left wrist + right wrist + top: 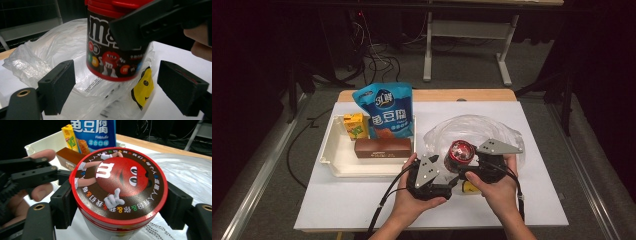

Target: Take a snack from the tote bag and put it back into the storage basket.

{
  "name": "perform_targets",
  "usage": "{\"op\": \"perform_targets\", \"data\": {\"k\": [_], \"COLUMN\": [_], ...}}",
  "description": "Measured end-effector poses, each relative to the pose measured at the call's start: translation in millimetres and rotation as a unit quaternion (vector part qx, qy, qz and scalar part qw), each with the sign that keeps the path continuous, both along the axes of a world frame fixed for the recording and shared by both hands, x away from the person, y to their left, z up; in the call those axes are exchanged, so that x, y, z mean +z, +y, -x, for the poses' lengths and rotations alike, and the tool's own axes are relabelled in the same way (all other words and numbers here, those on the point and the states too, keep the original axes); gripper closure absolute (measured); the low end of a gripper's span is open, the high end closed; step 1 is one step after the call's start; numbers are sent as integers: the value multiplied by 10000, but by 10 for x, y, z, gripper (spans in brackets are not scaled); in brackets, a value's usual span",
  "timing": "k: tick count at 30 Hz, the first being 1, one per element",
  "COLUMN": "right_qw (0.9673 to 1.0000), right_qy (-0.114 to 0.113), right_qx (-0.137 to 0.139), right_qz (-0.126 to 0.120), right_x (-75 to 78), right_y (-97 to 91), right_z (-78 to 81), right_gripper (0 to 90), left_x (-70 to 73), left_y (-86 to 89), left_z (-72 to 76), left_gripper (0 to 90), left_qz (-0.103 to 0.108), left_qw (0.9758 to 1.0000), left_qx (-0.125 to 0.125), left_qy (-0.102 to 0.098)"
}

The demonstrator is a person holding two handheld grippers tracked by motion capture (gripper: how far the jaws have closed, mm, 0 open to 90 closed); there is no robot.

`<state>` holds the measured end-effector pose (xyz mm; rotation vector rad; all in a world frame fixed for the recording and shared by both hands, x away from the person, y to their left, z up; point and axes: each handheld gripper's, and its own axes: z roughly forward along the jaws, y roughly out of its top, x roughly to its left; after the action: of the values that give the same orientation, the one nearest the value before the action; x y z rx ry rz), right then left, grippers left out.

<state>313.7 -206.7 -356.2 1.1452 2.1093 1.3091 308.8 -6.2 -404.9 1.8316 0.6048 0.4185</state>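
A dark M&M's can [461, 152] with a red lid sits between my two grippers, over a crumpled clear plastic bag [482, 127]. My right gripper [120, 202] is shut on the can [117, 185], one jaw on each side just under the lid. In the left gripper view the can [110, 50] hangs slightly tilted above the bag [37, 57], with the right gripper's jaw across its upper side. My left gripper [123, 85] is open, its jaws wide apart below and short of the can. In the high view the left gripper [443, 172] is beside the can's near left.
A white tray [332, 160] at the left holds a yellow drink carton [353, 125], a blue snack bag [384, 110] and a brown box [383, 148]. A yellow smiley item [143, 87] lies under the bag's edge by the can. The white mat spreads toward the front edge.
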Motion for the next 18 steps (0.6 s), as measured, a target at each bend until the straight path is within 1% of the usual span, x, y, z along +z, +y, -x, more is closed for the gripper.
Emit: {"op": "perform_targets", "data": {"k": [3,9,11,14,18], "right_qw": [10000,9997,9996,9994,9992], "right_qy": [54,91,131,157,136], "right_qx": [74,233,268,318,366], "right_qz": [10,18,12,-58,-49], "right_x": [1,-6,-8,-12,-14], "right_y": [36,113,136,156,169], "right_z": [21,43,49,53,54], "right_gripper": [267,266,266,266,266], "left_x": [-9,-30,-37,-42,-44], "left_y": [-23,-57,-57,-54,-45], "left_z": [-21,-50,-62,-68,-72], "left_gripper": [158,173,182,217,240], "left_qz": [-58,-144,-114,-114,-96], "left_qw": [10000,9999,9999,9999,9999], "left_qx": [-8,-34,-12,-4,-29], "left_qy": [17,32,27,-3,-29]}}
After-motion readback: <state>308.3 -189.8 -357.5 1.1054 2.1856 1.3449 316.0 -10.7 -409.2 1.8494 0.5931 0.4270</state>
